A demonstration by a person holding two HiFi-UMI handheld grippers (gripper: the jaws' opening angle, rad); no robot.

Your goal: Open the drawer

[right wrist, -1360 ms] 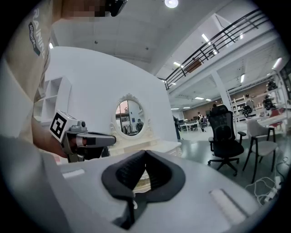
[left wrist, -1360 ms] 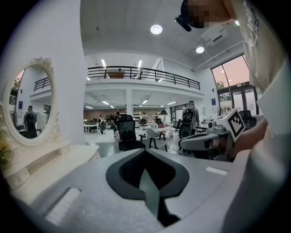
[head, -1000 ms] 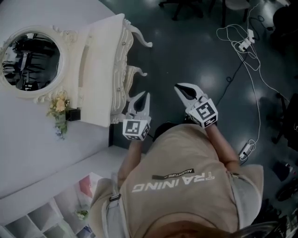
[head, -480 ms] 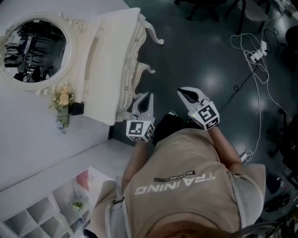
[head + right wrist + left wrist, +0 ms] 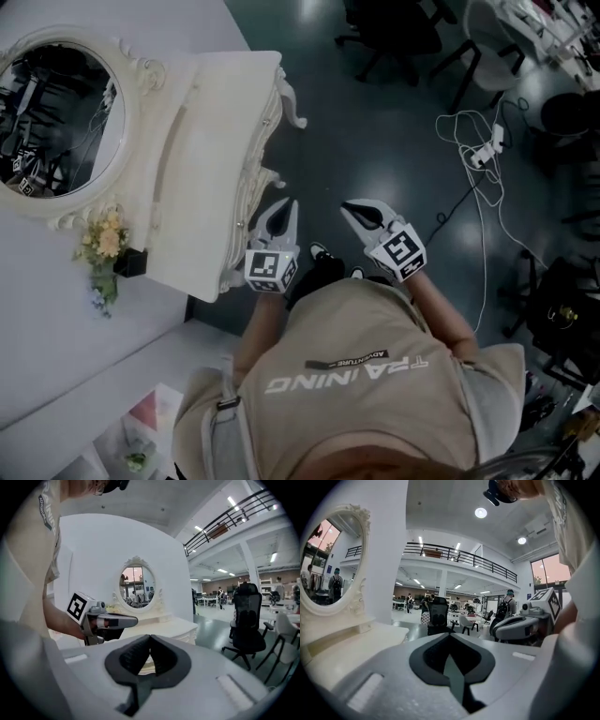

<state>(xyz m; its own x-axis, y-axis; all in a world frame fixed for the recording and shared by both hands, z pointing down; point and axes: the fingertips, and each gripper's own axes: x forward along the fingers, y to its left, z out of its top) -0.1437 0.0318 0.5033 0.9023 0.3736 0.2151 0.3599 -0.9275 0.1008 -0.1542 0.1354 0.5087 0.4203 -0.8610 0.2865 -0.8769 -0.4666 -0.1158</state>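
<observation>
The left gripper [image 5: 289, 206] and the right gripper [image 5: 352, 212] have shifted along the white carved dressing table [image 5: 211, 141] in the past second, both with jaws pressed together and empty. The table's ornate white drawer front [image 5: 253, 173] sits just left of the left gripper, untouched and apparently closed. The task looks barely begun, since neither gripper points at the drawer.

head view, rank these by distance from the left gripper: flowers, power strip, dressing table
1. Dressing table: its front edge is just left of the left gripper.
2. Flowers: at the table's back, by the wall.
3. Power strip: on the floor, far right, beyond the right gripper.
</observation>
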